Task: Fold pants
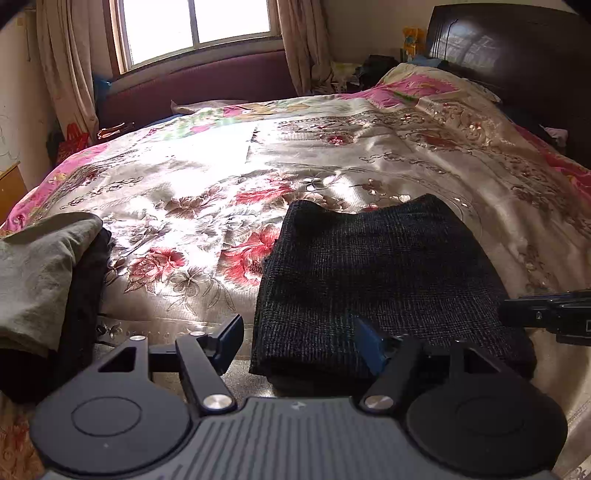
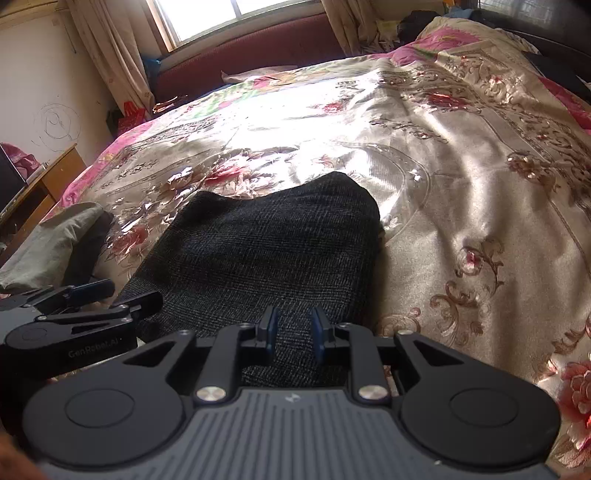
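Note:
The dark checked pants (image 1: 384, 280) lie folded into a thick rectangle on the floral bedspread (image 1: 207, 206). My left gripper (image 1: 299, 332) is open wide at the near left corner of the pants, its right finger over the fabric and its left finger over the bedspread. The pants also fill the middle of the right wrist view (image 2: 258, 254). My right gripper (image 2: 293, 328) is partly open just above the near edge of the pants and holds nothing. The left gripper shows at the left of that view (image 2: 122, 295).
A pile of grey-green and dark clothes (image 1: 40, 273) lies at the bed's near left edge. A dark headboard (image 1: 517, 59) stands at the right, a window (image 1: 195, 26) and curtains at the back, a wooden desk (image 2: 33, 184) at the left.

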The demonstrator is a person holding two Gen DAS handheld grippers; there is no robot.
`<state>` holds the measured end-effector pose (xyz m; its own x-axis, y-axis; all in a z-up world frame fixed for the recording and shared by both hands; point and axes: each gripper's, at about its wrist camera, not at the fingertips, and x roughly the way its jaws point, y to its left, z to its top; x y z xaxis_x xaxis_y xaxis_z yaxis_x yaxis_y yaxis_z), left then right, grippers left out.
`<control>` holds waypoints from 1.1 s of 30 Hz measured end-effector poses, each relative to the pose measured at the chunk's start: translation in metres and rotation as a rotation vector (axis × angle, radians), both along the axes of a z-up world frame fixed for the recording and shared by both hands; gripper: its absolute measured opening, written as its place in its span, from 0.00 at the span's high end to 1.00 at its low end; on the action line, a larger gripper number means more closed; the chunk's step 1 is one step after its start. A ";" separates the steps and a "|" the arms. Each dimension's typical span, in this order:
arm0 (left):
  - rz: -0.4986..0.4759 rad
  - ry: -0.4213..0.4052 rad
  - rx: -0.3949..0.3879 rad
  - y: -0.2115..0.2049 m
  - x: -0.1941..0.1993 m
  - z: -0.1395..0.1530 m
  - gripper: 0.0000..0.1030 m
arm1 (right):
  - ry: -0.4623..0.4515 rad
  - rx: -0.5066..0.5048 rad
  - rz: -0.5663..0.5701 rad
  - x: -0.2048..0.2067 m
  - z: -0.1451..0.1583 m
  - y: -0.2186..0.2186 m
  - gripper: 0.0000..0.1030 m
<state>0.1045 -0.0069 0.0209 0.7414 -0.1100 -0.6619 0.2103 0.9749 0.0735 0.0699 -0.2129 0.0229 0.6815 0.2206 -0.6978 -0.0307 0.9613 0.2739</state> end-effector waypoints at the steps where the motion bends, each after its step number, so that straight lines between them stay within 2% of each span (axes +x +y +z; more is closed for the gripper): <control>1: 0.005 0.000 -0.003 -0.002 -0.008 0.001 0.17 | 0.000 -0.003 -0.002 -0.007 -0.001 -0.001 0.79; 3: 0.017 0.005 0.001 -0.007 -0.021 0.002 0.12 | 0.002 0.005 -0.006 -0.021 -0.005 -0.002 0.78; 8: 0.004 0.011 0.004 -0.018 -0.049 0.002 0.09 | 0.010 0.022 -0.022 -0.047 -0.010 -0.003 0.77; 14: 0.022 -0.015 0.014 -0.025 -0.073 0.008 0.01 | -0.029 0.030 -0.058 -0.075 -0.010 -0.006 0.77; 19: 0.015 -0.073 0.060 -0.028 -0.095 0.008 0.00 | -0.023 0.029 -0.076 -0.091 -0.016 -0.007 0.75; 27: -0.018 -0.035 0.079 -0.035 -0.114 -0.007 0.00 | -0.029 0.017 -0.089 -0.108 -0.019 -0.009 0.75; 33: -0.033 -0.037 0.092 -0.040 -0.122 -0.010 0.00 | -0.021 0.008 -0.100 -0.113 -0.023 -0.009 0.75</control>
